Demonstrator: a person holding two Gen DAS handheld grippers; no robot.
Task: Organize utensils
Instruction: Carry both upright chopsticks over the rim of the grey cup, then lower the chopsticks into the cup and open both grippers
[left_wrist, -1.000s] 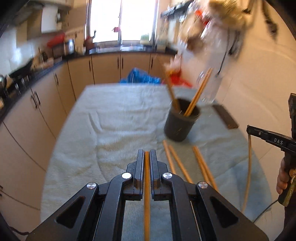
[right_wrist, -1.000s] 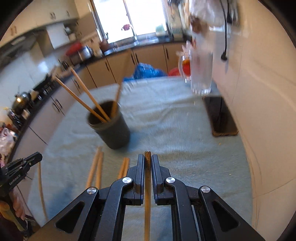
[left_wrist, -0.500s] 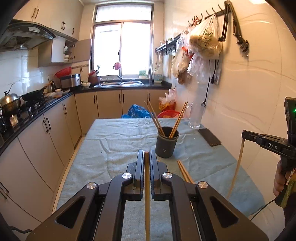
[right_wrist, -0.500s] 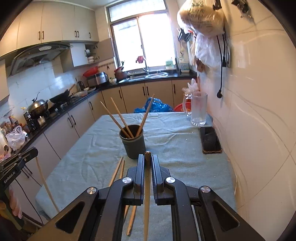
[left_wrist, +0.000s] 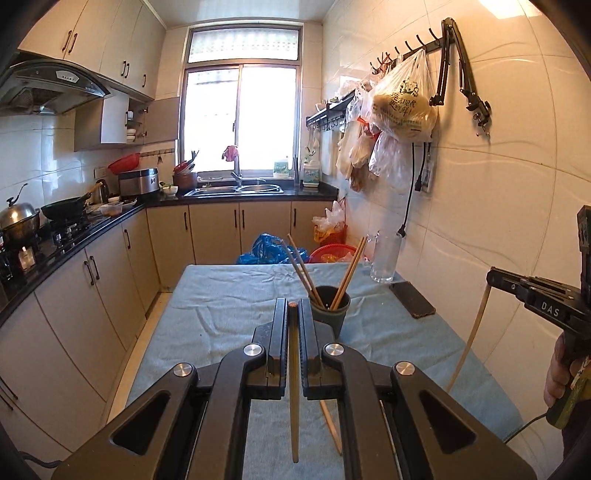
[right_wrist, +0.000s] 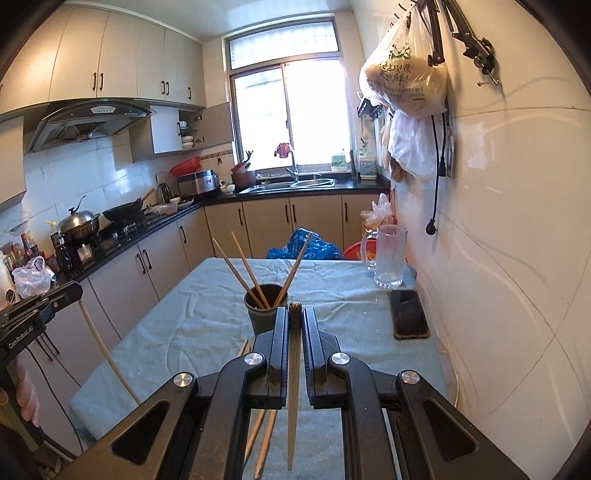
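Wooden chopsticks pinched in both tongs, raised over the table.
The left gripper (left_wrist: 293, 308) clamps one chopstick (left_wrist: 294, 387); the right gripper (right_wrist: 294, 314) clamps another chopstick (right_wrist: 293, 398). Ahead, a dark cup (right_wrist: 266, 306) holds three more on the blue cloth (right_wrist: 192, 332); loose chopsticks (right_wrist: 264, 439) lie just before it.

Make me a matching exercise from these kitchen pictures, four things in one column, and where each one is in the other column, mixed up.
Things:
1. dark round utensil cup
2. clear glass mug
3. black flat phone
4. blue plastic bag

Places:
A. on the floor past the table's far end
B. lying flat at the wall-side table edge
C. mid-table, holding three chopsticks
D. far table corner by the wall

Pairs: 1-C, 2-D, 3-B, 4-A
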